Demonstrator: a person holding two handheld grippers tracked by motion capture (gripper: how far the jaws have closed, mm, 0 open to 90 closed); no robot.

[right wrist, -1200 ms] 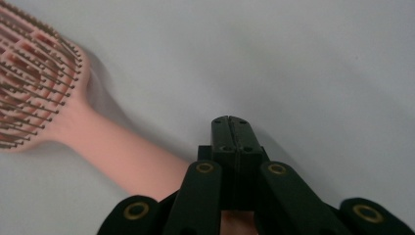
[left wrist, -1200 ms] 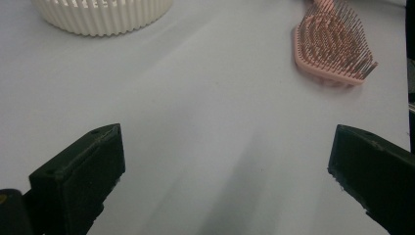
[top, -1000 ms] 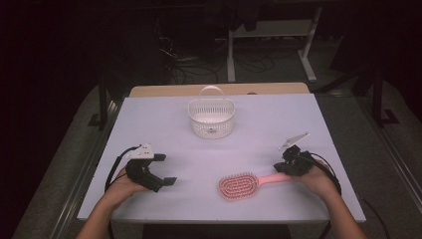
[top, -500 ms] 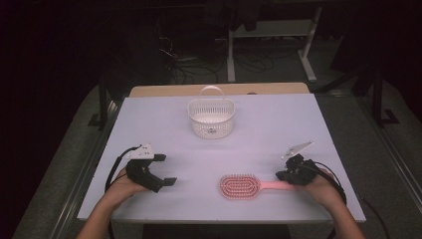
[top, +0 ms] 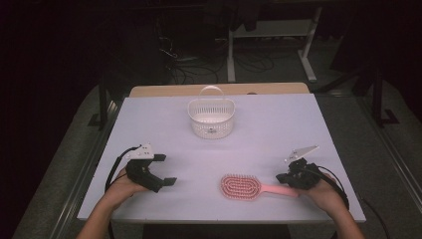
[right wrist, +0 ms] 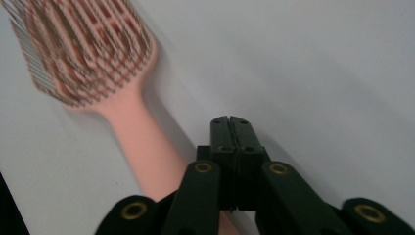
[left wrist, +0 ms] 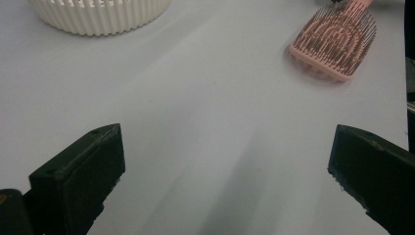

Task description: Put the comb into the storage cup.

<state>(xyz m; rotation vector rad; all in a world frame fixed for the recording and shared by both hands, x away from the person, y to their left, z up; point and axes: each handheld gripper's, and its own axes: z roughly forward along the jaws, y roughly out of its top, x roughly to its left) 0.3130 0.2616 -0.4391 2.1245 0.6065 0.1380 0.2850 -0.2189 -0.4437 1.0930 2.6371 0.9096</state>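
Pink plastic paddle hairbrush (top: pixel 242 186) lies bristles-up near the bench's (top: pixel 259 144) right front, its handle beside, not between, the right tongs' (right wrist: pixel 230 122) pressed-together jaws, while the left tongs (top: pixel 163 170) rest wide, awaiting use.

Each hand has a black claw, the left claw (top: pixel 161 169) and the right claw (top: pixel 284 177), both with blocky black jaws, small round brass screws, a pale grey three-cornered plate on top, and a thin black cable looping back past bare arms.
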